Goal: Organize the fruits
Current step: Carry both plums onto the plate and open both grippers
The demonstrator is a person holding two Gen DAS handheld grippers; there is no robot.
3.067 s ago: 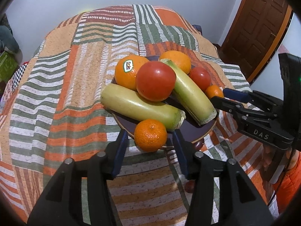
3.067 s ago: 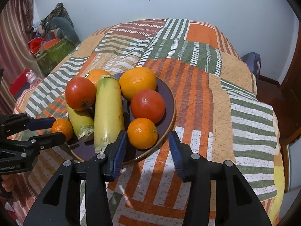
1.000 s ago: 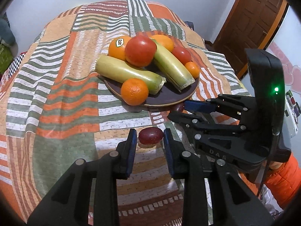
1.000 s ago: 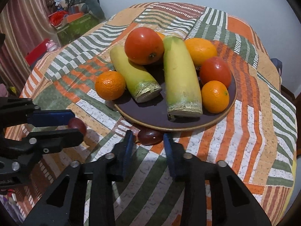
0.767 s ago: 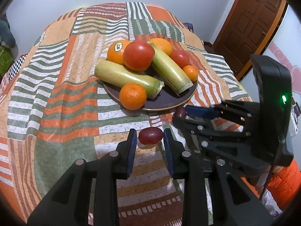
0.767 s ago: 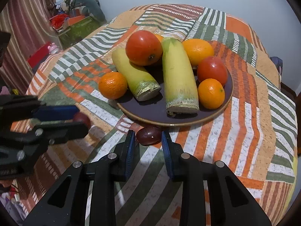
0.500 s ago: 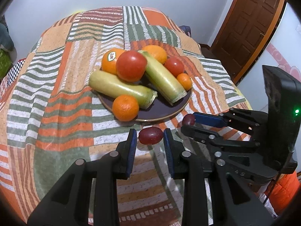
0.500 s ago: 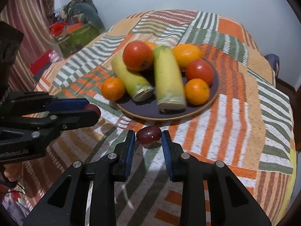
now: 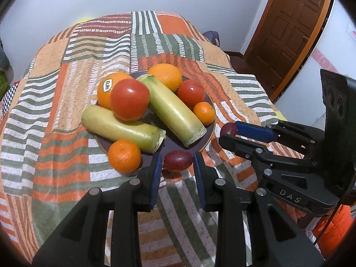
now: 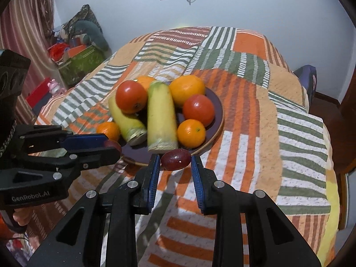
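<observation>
Grapes: left gripper (image 9: 178, 163) holds one; right gripper (image 10: 175, 159) another.

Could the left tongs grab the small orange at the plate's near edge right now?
Probably not yet: the left tongs are shut on a grape. The small orange sits unblocked just beside them.

Glossy smooth tomato (image 9: 129, 99), waxy dull-skinned gourd (image 9: 173, 113), coarse woven cloth bedspread (image 9: 55, 102) (striped patchwork), paneled wooden door (image 9: 291, 29) at two o'clock
</observation>
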